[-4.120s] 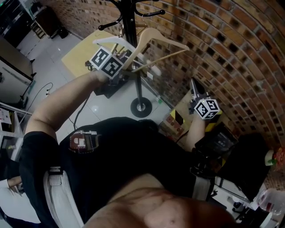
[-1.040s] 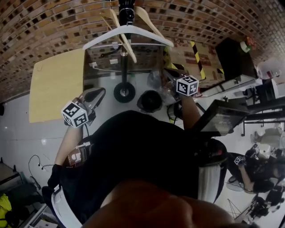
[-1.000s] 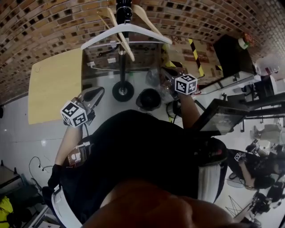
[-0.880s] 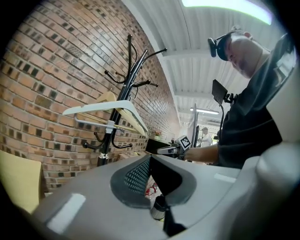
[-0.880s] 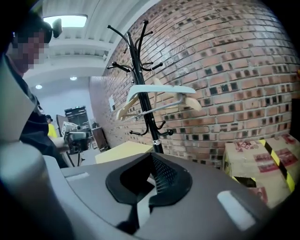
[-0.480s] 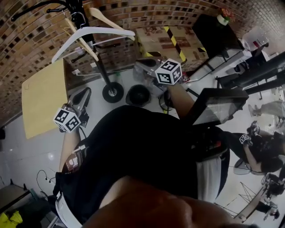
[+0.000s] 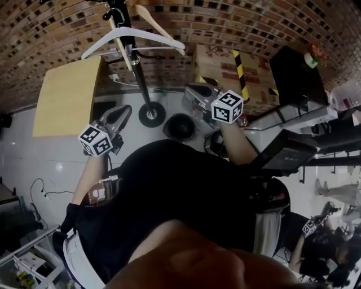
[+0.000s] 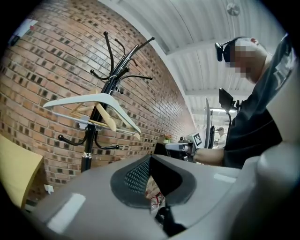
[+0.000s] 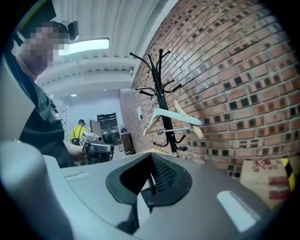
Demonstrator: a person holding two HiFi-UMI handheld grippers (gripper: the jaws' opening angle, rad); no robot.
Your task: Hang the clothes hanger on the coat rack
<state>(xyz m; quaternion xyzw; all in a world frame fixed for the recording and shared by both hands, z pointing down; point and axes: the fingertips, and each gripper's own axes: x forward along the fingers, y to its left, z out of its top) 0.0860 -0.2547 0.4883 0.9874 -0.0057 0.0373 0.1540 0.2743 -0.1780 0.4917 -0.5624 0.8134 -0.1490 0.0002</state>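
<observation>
The black coat rack (image 7: 139, 79) stands by the brick wall. A white hanger (image 7: 133, 36) and a wooden hanger (image 7: 153, 17) hang on it. My left gripper (image 7: 124, 111) is shut and empty, low and to the left of the rack's base. Right of the pole, my right gripper (image 7: 193, 91) is also shut with nothing in it. The left gripper view shows the rack (image 8: 99, 98) and white hanger (image 8: 93, 100) well beyond the shut left gripper (image 8: 150, 160). In the right gripper view the rack (image 9: 165, 112) and white hanger (image 9: 174, 116) are far past the right gripper (image 9: 151, 162).
A yellow board (image 7: 65, 96) lies left of the rack. A round black object (image 7: 180, 125) sits on the floor near the rack's base (image 7: 151, 115). A taped cardboard box (image 7: 223, 62) and a black cabinet (image 7: 296, 73) stand to the right. A person in yellow (image 9: 77, 133) is far off.
Four seconds ago my left gripper held the white hanger at the rack; now the hanger hangs there and both grippers are drawn back. The head view has swung, and the right gripper has risen.
</observation>
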